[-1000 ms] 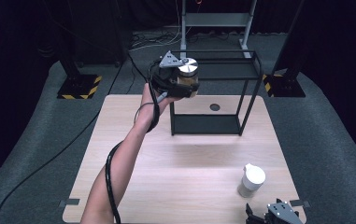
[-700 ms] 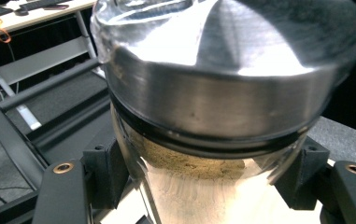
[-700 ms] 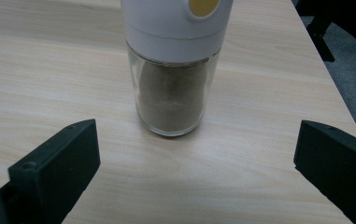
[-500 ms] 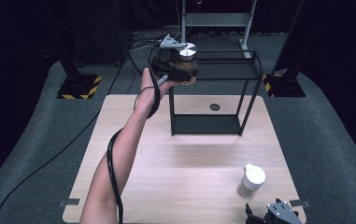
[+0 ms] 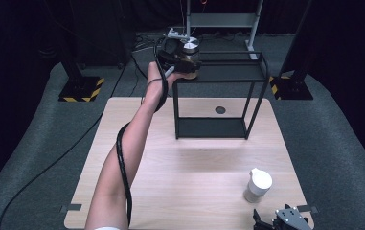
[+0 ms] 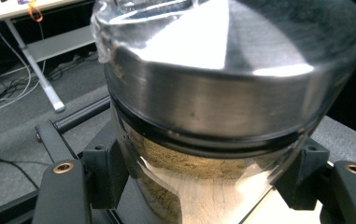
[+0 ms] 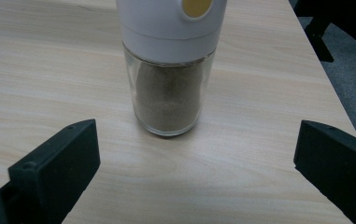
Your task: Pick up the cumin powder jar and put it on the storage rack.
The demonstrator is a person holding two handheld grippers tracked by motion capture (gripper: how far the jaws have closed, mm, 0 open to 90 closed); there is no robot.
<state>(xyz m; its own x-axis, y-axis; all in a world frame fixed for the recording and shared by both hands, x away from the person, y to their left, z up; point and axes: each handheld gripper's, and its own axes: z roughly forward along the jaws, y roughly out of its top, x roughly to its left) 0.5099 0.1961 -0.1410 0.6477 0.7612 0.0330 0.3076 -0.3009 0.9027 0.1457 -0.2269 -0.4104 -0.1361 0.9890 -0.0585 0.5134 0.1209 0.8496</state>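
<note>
While my left tool (image 5: 184, 56) pinches the glass jar (image 5: 188, 60) at the upper middle of the high view, just over the near left corner of the black rack's (image 5: 218, 72) top shelf, the chief risk, as I judge it, is a slip: its jaws bear on smooth curved glass below the heavy metal lid (image 6: 241, 60), and if I tilt my hand or ease my grip before the base sits flat, the jar could slide out or tip off the shelf edge. Setting it too close to that corner could also leave it overhanging. It holds a tan, sandy powder, about half full. My right tool (image 5: 285, 221) rests spread wide at the lower right of the counter (image 5: 189, 177), its jaws apart around nothing, with the white-capped shaker (image 7: 171, 70) of brown powder standing upright just beyond it.
</note>
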